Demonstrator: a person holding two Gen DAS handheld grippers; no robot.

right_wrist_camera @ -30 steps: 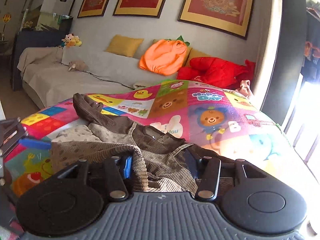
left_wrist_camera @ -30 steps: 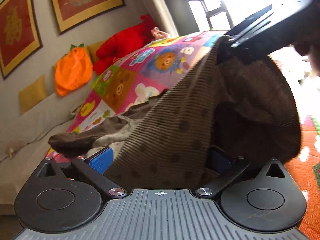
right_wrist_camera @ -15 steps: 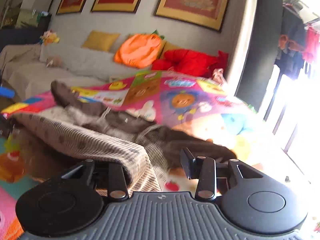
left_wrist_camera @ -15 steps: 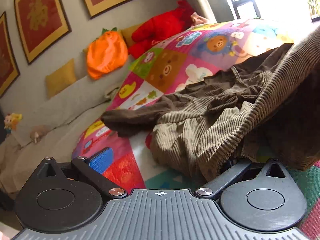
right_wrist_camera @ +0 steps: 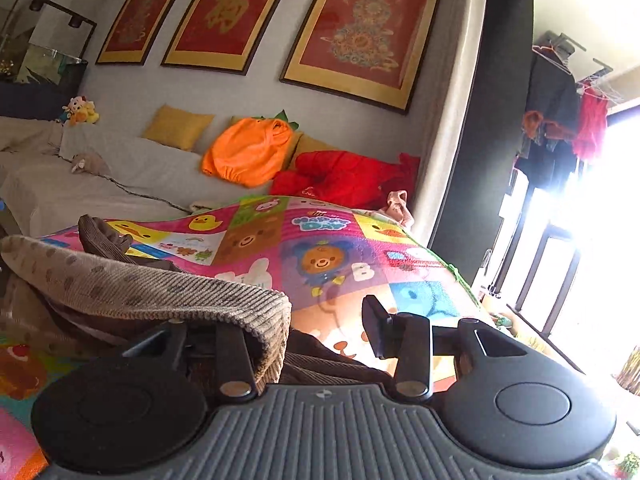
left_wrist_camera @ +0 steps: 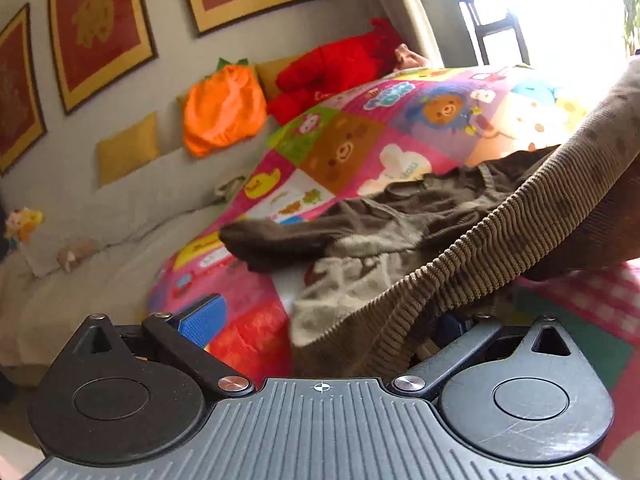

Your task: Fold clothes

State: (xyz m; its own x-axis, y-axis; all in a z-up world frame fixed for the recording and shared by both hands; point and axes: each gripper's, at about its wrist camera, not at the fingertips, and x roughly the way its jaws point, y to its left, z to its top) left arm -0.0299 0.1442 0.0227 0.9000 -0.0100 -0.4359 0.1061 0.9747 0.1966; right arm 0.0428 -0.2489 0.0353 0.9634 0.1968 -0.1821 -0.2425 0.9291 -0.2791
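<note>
A brown corduroy garment (left_wrist_camera: 420, 216) with dark dots lies crumpled on a colourful cartoon play mat (left_wrist_camera: 352, 148). Its ribbed edge (left_wrist_camera: 500, 240) stretches taut from my left gripper (left_wrist_camera: 324, 320) up to the right. The left gripper's jaws stand wide apart; the cloth drapes over the right finger, and the blue-padded left finger (left_wrist_camera: 202, 316) is bare. In the right wrist view the same garment edge (right_wrist_camera: 160, 292) drapes over the left finger of my right gripper (right_wrist_camera: 304, 332), whose jaws also stand apart. Whether either finger pinches cloth is hidden.
A grey sofa (right_wrist_camera: 100, 184) runs behind the mat with yellow cushions (right_wrist_camera: 178, 126), an orange pumpkin costume (right_wrist_camera: 248, 152) and a red garment (right_wrist_camera: 344, 178). Framed red pictures (right_wrist_camera: 360, 28) hang above. A bright window and hanging clothes (right_wrist_camera: 560, 120) are at right.
Both grippers have drawn back and apart, stretching the garment's edge between them. The cloth that covered the left wrist view has dropped, and the right gripper has left that view.
</note>
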